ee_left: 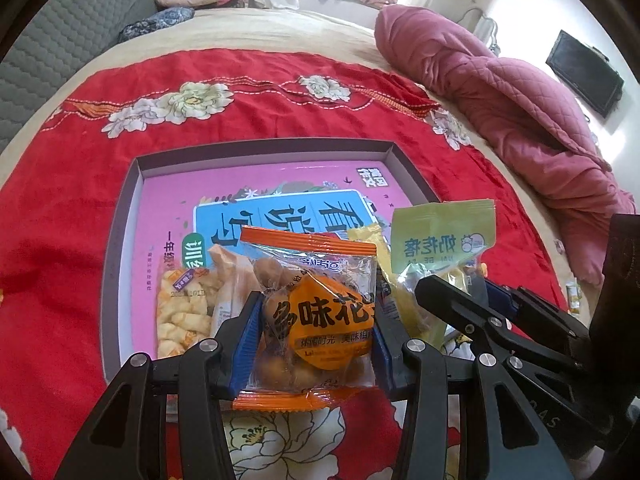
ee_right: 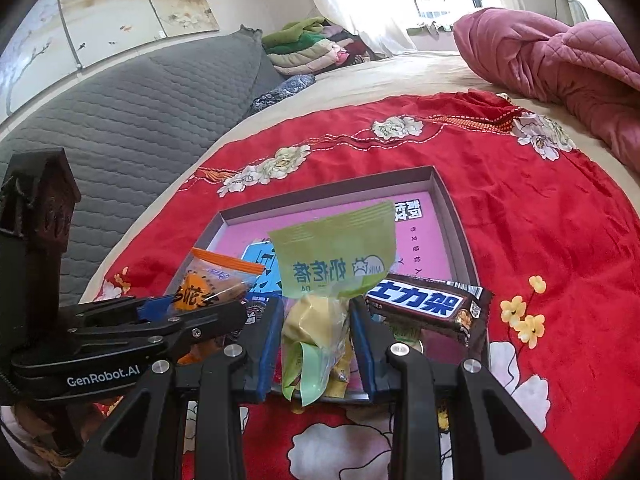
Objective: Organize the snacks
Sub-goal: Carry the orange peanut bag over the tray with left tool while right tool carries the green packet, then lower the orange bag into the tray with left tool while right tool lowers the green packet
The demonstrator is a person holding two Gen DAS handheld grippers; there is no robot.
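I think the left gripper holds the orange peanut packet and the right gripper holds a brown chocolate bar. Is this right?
Not quite. The left gripper does hold the orange peanut packet, but the right gripper holds a pale green candy packet. The brown chocolate bar lies in the box, as the right wrist view shows.

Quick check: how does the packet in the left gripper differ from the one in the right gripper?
The orange packet in the left gripper is clear film with orange ends and round brown snacks inside; the green packet in the right gripper has a pale green printed top with yellow contents. The orange packet looks wider and stays flat; the green packet is pinched narrow, its top fanning upward. Both are clamped above the shallow box.
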